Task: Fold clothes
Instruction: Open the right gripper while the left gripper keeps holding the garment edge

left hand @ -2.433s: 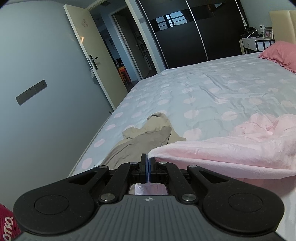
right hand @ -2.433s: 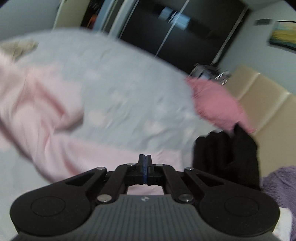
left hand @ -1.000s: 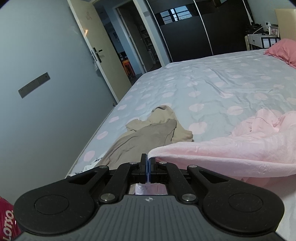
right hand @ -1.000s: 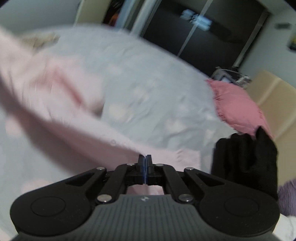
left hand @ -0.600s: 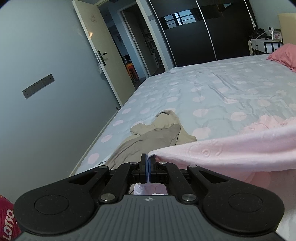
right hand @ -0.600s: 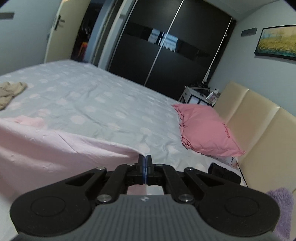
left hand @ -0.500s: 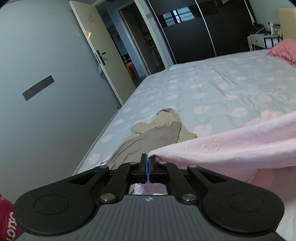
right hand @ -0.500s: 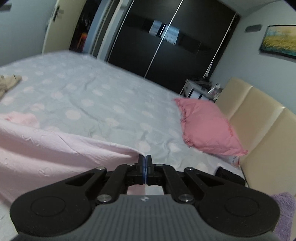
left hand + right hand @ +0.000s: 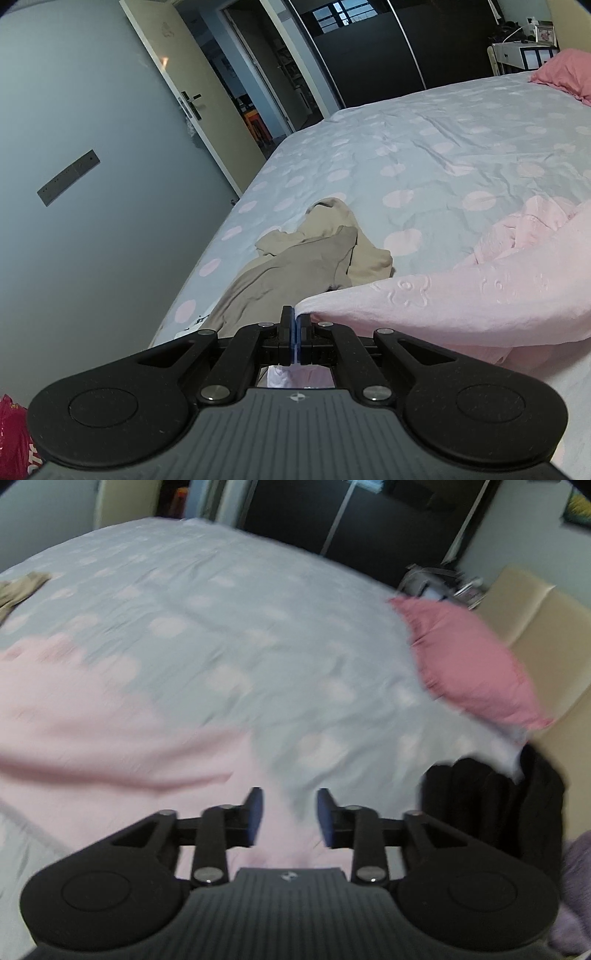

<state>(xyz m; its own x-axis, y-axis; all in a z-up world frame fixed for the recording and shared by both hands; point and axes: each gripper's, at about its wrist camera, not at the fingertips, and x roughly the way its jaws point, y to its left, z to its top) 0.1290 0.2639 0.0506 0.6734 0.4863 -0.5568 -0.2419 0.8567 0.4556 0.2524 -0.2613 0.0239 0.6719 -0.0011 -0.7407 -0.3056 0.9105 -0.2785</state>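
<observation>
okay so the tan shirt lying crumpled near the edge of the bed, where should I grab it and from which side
Judging from the left wrist view, take the tan shirt by the raised, bunched fold at its far end, coming down from above. That ridge stands proud of the bed, so the fingers can close around it, while the near part lies flat and runs toward the bed's edge.

Dotted bed, black wardrobe, open door, dim rm.
</observation>
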